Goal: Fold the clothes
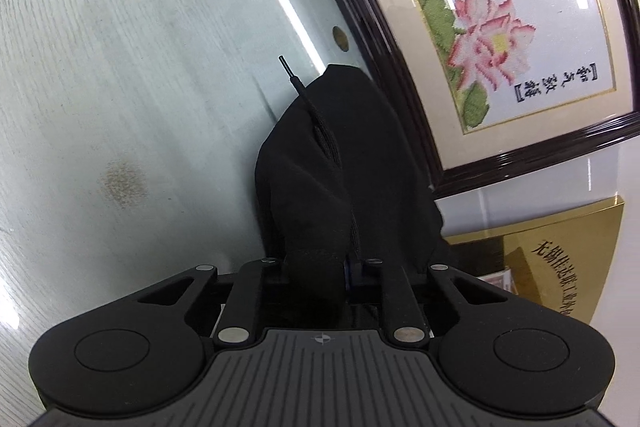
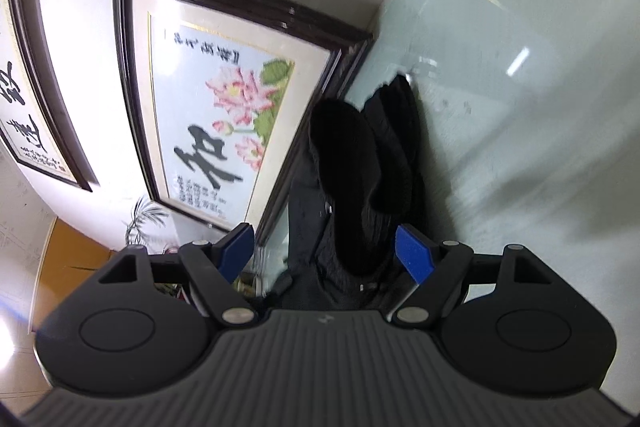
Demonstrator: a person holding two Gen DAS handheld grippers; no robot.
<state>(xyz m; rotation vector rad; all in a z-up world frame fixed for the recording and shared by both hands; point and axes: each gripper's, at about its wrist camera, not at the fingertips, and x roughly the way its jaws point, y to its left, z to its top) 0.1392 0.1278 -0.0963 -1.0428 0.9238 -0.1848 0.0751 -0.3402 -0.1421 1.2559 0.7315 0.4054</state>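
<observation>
Left wrist view: the left gripper (image 1: 334, 269) has its jaws clamped on a bunched black garment (image 1: 332, 163), which rises from lower centre to mid-frame. A black drawstring (image 1: 298, 89) with a stiff tip projects from its top over the pale glass-topped table (image 1: 120, 67). A framed lotus embroidery (image 1: 500, 27) fills the upper right. Right wrist view: the right gripper (image 2: 326, 251) holds its blue pads (image 2: 414, 253) wide apart, with dark fabric (image 2: 360, 167) lying between them, unpressed. The embroidery stands left of centre.
</observation>
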